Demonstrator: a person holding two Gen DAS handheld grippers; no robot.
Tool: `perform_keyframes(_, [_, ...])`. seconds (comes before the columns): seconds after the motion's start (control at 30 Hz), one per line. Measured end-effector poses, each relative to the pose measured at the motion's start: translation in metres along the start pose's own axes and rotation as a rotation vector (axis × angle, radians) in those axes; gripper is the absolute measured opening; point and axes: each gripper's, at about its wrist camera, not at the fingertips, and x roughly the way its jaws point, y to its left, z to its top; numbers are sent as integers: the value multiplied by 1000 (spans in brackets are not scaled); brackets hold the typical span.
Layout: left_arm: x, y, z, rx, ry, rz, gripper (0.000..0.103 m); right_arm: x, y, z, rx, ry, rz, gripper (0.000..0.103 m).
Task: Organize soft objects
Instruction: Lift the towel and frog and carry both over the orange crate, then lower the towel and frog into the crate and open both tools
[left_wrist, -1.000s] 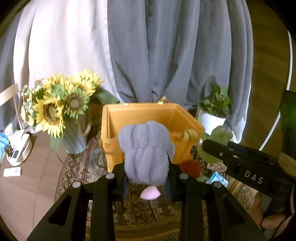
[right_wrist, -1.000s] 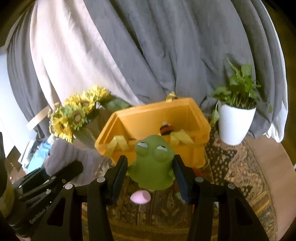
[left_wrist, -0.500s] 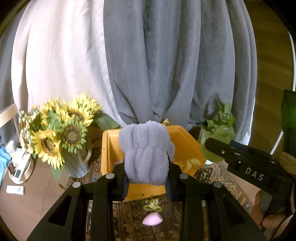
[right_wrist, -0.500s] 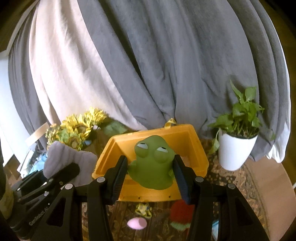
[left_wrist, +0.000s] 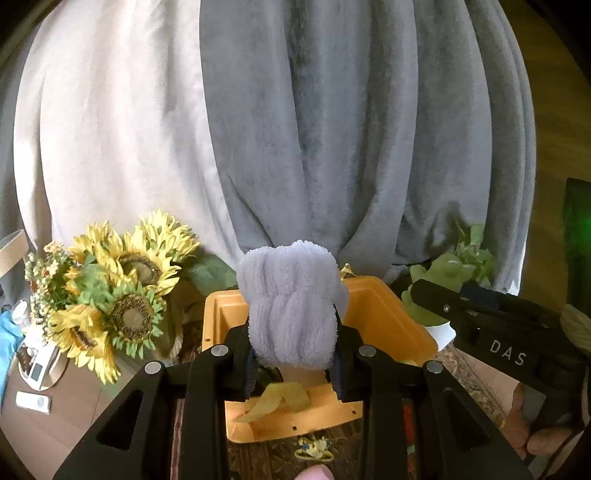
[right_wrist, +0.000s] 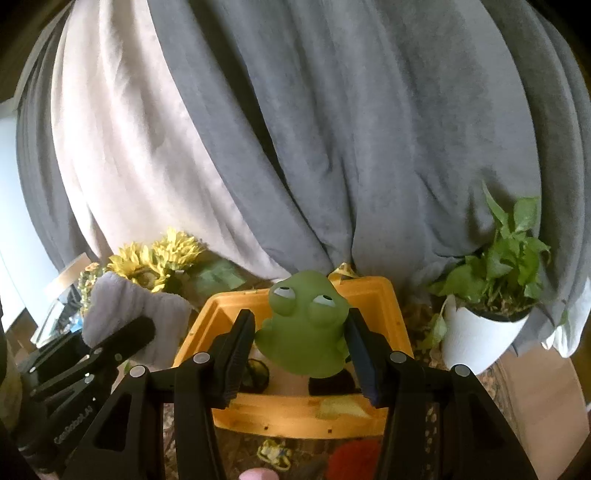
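My left gripper (left_wrist: 293, 354) is shut on a fluffy grey plush roll (left_wrist: 291, 306) and holds it above the open orange bin (left_wrist: 384, 314). My right gripper (right_wrist: 301, 345) is shut on a green frog toy (right_wrist: 306, 332) and holds it above the same orange bin (right_wrist: 391, 314). The frog also shows at the right of the left wrist view (left_wrist: 439, 277), and the grey roll at the left of the right wrist view (right_wrist: 136, 306). Dark items lie inside the bin, partly hidden.
A sunflower bouquet (left_wrist: 114, 302) stands left of the bin and a white potted plant (right_wrist: 491, 295) right of it. On the patterned rug in front lie a small yellow toy (right_wrist: 273, 454), a red plush (right_wrist: 354, 461) and a pink egg (right_wrist: 255, 474). Grey curtains hang behind.
Both grippers have risen and moved forward with their toys, so the bin now sits lower and closer under them; the rug items slid to the bottom edge.
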Motion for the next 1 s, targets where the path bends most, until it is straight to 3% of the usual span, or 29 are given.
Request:
perform_keyframes(0.4, [73, 8, -1, -10, 107, 18, 31, 64, -18, 7, -1, 89, -10, 52])
perform_keyframes(1.0, [156, 19, -25, 9, 312, 20, 32, 143, -37, -9, -14, 320, -44, 52])
